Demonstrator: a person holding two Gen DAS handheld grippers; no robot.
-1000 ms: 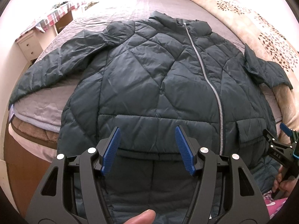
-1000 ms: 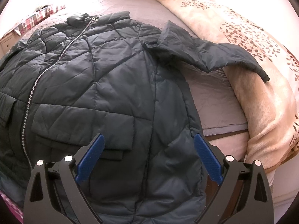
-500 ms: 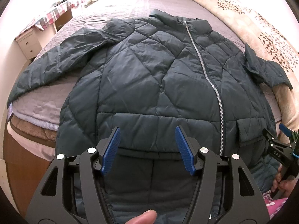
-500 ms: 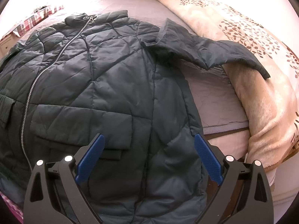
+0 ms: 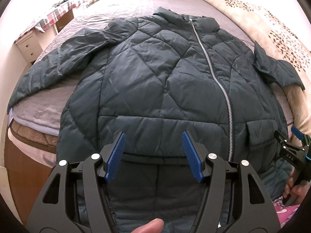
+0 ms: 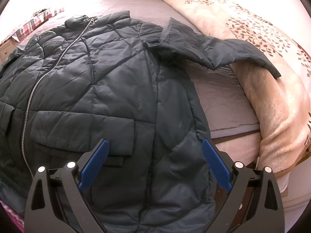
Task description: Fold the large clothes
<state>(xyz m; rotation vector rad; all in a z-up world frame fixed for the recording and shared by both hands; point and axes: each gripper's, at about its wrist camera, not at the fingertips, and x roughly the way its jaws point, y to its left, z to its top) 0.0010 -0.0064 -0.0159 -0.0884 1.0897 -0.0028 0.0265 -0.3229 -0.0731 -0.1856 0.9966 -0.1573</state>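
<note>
A dark teal quilted jacket (image 5: 155, 81) lies front up on the bed, zipped, with its collar at the far end. Its hem hangs over the near bed edge. One sleeve (image 5: 58, 68) stretches left; the other sleeve (image 6: 213, 46) reaches right onto a blanket. My left gripper (image 5: 153, 134) hovers open over the lower left front near the pocket flap, nothing between its blue pads. My right gripper (image 6: 155, 141) stands wide open above the lower right side of the jacket (image 6: 116, 89), holding nothing. It also shows at the right edge of the left wrist view as the right gripper (image 5: 291, 149).
A beige leaf-print blanket (image 6: 262, 44) is piled along the bed's right side. The grey quilted bedspread (image 5: 38, 106) shows left of the jacket. A white nightstand (image 5: 27, 44) and a plaid-covered table (image 5: 54, 13) stand at far left. A thumb (image 5: 149, 227) shows below.
</note>
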